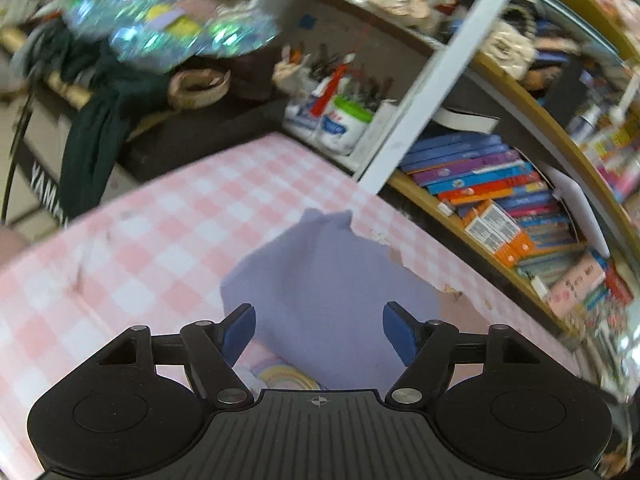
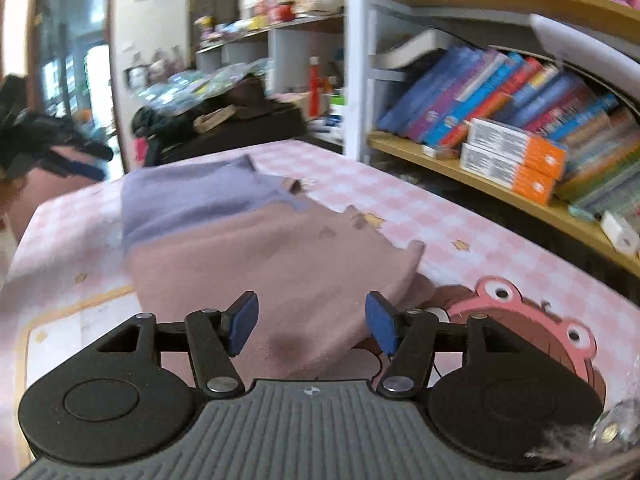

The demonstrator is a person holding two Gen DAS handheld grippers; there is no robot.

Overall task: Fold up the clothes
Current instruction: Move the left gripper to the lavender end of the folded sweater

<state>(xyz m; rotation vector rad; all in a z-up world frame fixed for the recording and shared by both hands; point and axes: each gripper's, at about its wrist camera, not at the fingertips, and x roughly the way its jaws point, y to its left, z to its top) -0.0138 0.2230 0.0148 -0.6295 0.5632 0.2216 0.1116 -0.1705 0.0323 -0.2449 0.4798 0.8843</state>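
A folded garment lies on the pink checked tablecloth (image 2: pixel 360 188). Its far part is lavender (image 2: pixel 188 196) and its near part is dusty pink (image 2: pixel 280 260). In the left wrist view the lavender cloth (image 1: pixel 320 276) fills the space ahead of my left gripper (image 1: pixel 319 330), which is open and empty just above it. My right gripper (image 2: pixel 310 322) is open and empty, hovering over the near edge of the pink part. The other gripper (image 2: pixel 68 160) shows blurred at the far left of the right wrist view.
A wooden bookshelf (image 2: pixel 520 120) packed with books and orange boxes runs along the table's right side, with a white post (image 1: pixel 432 80). A dark cluttered stand (image 1: pixel 192 132) with a white jar (image 1: pixel 344 120) sits beyond the table. A cartoon print (image 2: pixel 520 320) marks the tablecloth near right.
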